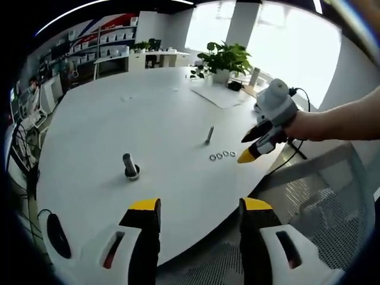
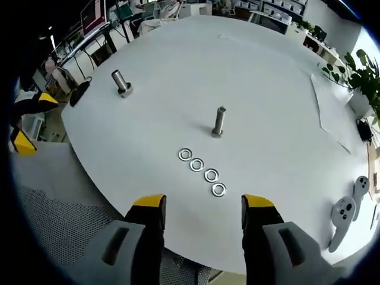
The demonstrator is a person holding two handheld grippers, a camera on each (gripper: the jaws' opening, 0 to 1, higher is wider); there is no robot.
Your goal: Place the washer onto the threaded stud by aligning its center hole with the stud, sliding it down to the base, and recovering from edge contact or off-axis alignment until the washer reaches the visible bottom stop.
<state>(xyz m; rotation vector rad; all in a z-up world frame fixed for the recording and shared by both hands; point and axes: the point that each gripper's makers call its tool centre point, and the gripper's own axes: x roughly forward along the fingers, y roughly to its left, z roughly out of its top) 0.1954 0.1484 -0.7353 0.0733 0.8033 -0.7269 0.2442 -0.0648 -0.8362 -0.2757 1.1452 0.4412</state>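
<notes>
The right gripper [image 2: 202,205] hangs over the counter's [image 2: 285,107] near edge, jaws apart and empty. Just past that edge four washers [image 2: 202,173] lie flat in a row. Beyond them the threaded stud [image 2: 219,122] stands upright, long axis vertical. No washer is picked up yet; the next move is closing on one. The left gripper [image 1: 200,208] is open too.
</notes>
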